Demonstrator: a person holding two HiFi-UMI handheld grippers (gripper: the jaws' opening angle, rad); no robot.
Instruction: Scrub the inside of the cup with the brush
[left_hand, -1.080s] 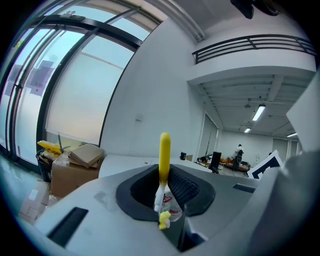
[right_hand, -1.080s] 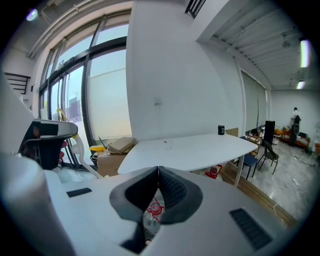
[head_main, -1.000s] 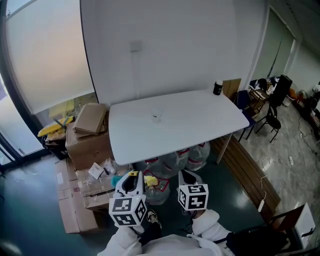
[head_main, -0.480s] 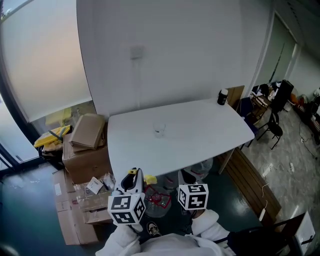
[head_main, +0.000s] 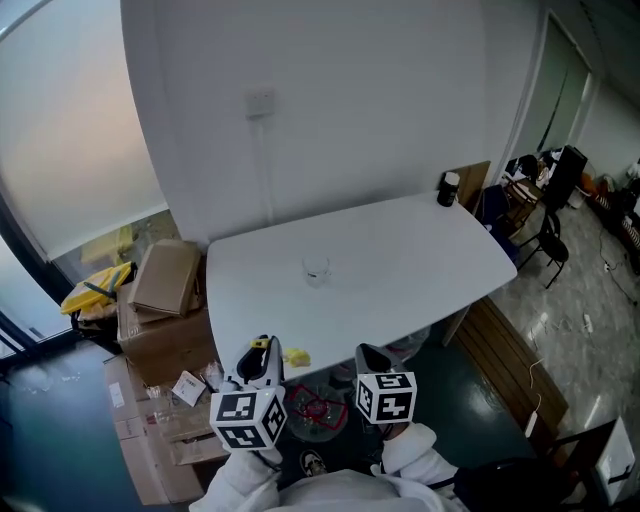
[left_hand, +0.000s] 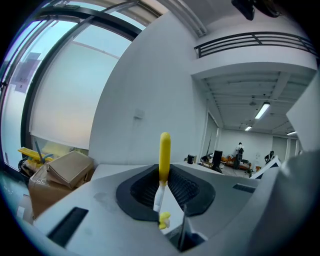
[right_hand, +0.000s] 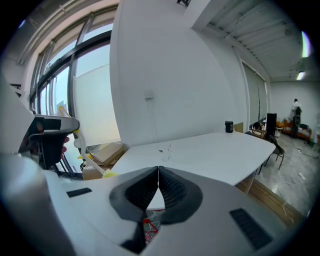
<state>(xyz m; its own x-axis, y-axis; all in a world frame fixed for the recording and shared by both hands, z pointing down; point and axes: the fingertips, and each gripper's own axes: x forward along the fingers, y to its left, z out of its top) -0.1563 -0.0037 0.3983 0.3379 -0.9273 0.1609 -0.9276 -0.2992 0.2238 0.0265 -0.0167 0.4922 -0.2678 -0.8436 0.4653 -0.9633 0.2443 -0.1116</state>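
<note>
White sleeves (head_main: 421, 446); L tongs (left_hand: 163, 169), R tongs (right_hand: 158, 173) grey w/ blk ribbed pads (right_hand: 173, 192); b/w marker cubes (head_main: 247, 419).

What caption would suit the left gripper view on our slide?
Left gripper shut on a yellow-handled brush, white table ahead.

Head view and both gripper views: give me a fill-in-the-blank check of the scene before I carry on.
The left tool is shut on a brush with a ____ handle.
The right tool is shut and holds ____.
The clear cup stands on the white ____.
Missing words: yellow; nothing; table.
</note>
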